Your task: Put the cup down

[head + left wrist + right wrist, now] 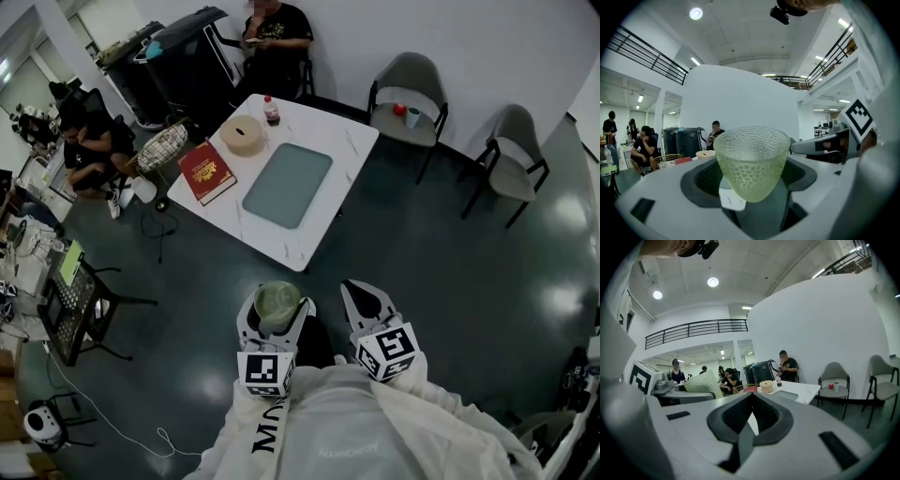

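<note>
A pale green dimpled glass cup [277, 303] stands upright between the jaws of my left gripper [275, 321], which is shut on it. Both hover over the dark floor, short of the white table's [330, 127] near corner. In the left gripper view the cup [751, 161] fills the middle, mouth up, and the left gripper [751, 190] clamps its lower part. My right gripper [367, 304] is just right of the cup at the same height, jaws together with nothing in them. The right gripper view shows that gripper [749, 420] shut, with the cup [703, 382] to its left.
On the table lie a grey-green mat [288, 184], a red book [207, 172], a round tan roll [243, 134] and a small bottle [272, 111]. Two grey chairs [409, 101] stand at the right. People sit behind and left of the table, near black bins [183, 56] and a wire basket [161, 147].
</note>
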Demonstrator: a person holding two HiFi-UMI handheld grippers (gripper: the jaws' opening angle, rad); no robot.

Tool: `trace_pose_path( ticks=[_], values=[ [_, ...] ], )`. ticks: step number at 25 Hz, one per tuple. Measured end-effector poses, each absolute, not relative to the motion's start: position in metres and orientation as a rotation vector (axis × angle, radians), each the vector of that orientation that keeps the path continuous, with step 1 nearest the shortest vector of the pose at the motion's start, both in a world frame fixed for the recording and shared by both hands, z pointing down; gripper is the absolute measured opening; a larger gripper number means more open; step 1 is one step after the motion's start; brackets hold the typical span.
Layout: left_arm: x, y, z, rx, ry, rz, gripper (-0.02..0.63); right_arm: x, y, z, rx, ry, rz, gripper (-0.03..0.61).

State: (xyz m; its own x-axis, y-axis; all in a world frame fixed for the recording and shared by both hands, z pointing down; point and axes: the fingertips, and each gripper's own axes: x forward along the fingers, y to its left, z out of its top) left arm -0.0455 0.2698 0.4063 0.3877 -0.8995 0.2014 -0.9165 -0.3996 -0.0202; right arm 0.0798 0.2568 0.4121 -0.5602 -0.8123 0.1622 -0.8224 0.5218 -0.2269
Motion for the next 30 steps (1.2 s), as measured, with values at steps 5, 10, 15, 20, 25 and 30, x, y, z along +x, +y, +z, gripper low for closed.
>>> trace_pose_path(
  ticks=[5, 10, 15, 20, 25, 30],
  values=[
    [-0.055, 0.244, 0.416, 2.515, -1.662, 0.288, 0.383, 0.069, 0.230, 0.417, 1.436, -2.707, 0.439, 0.005],
    [-0.066, 0.207, 0.417, 2.510, -1.659, 0.283, 0.383, 0.058, 0.192, 0.422, 1.430, -2.694, 0.451, 0.005],
    [-0.082, 0.161, 0.420, 2.499, -1.658, 0.286, 0.383, 0.040, 0.146, 0.421, 1.418, -2.696, 0.454, 0.005],
    [-0.095, 0.120, 0.421, 2.497, -1.640, 0.292, 0.383, 0.022, 0.107, 0.420, 1.404, -2.693, 0.431, 0.005],
    [-0.104, 0.085, 0.423, 2.508, -1.609, 0.302, 0.383, 0.011, 0.075, 0.421, 1.414, -2.678, 0.445, 0.005],
    [-0.113, 0.054, 0.421, 2.530, -1.574, 0.288, 0.383, 0.002, 0.047, 0.420, 1.437, -2.651, 0.447, 0.005]
  ],
)
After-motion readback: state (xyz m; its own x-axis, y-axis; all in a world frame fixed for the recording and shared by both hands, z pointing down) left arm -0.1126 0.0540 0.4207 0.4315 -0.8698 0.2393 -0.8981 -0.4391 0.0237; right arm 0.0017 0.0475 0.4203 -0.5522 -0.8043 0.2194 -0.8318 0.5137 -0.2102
